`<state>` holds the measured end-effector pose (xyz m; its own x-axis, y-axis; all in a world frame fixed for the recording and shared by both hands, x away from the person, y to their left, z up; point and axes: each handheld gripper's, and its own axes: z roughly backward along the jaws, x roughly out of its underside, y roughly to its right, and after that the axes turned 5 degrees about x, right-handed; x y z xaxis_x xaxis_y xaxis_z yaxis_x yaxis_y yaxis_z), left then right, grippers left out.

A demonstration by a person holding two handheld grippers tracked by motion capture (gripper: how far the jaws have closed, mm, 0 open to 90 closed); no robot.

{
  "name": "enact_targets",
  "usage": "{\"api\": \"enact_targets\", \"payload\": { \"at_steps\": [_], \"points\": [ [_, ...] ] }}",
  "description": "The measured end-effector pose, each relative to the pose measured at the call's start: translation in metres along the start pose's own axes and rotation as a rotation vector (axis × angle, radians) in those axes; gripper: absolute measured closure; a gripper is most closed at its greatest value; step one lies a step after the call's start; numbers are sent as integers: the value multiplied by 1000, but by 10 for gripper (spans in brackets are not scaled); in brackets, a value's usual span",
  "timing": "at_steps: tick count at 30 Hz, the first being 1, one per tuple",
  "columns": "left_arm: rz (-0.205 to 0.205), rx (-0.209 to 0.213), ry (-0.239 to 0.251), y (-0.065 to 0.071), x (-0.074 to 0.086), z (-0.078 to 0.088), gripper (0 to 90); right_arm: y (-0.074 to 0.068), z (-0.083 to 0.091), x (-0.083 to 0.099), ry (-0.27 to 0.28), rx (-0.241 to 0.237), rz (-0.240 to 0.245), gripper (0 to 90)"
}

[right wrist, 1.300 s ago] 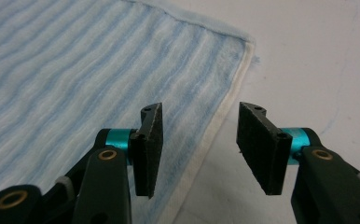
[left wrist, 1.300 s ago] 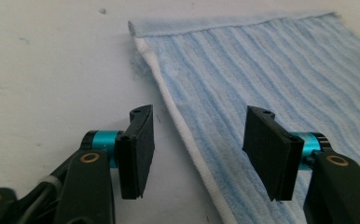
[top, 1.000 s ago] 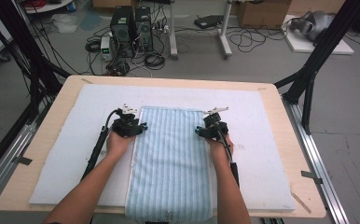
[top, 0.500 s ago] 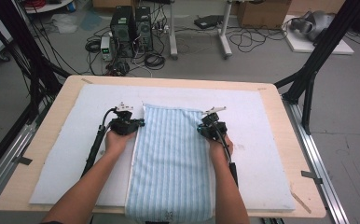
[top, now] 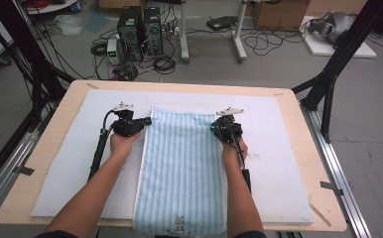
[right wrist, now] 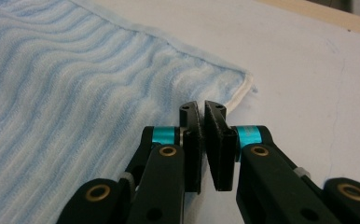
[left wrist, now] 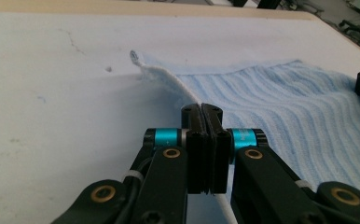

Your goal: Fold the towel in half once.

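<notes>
- Both sets of jaws have just been closing; towel edges between them, hands barely shifted.
- left gripper [left wrist: 201, 112] clenched on the towel's [top: 182, 168] left side edge near its far corner.
- right gripper [right wrist: 203, 108] pinching the right edge likewise.
- Towel lies flat on the white mat [top: 63, 163], near end at the table [top: 45, 129] front.
- Reads as grasp done; lift or fold next.

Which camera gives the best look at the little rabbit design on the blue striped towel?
The high view: the rabbit design sits at the near hem of the blue striped towel, small but visible. The left gripper view and right gripper view show the towel's far corners by each shut claw, not that hem.
</notes>
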<state>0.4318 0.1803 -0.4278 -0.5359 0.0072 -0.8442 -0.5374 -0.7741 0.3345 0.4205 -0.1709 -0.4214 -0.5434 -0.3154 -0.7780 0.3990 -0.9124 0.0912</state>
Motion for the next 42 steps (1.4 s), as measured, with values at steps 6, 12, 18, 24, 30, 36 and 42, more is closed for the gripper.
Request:
{"api": "enact_targets", "payload": {
  "at_steps": [6,12,18,24,30,36,42],
  "points": [
    [-11,24,-11,-1,-1,6,881,-2,3,-5,27,-15,-4,853],
    [-28,73,2,8,2,19,881,1,15,0,42,-56,-31,847],
    [-57,119,13,18,6,35,880,0,34,5,57,-118,-13,841],
    [-68,153,1,32,17,51,880,-5,52,21,71,-140,6,841],
    [-80,159,-6,39,26,63,880,-9,64,31,77,-156,29,835],
    [-92,168,-55,44,40,68,880,-9,72,43,84,-174,17,835],
    [-102,173,-62,45,47,75,879,-15,79,59,81,-188,14,835]
  ]
}}
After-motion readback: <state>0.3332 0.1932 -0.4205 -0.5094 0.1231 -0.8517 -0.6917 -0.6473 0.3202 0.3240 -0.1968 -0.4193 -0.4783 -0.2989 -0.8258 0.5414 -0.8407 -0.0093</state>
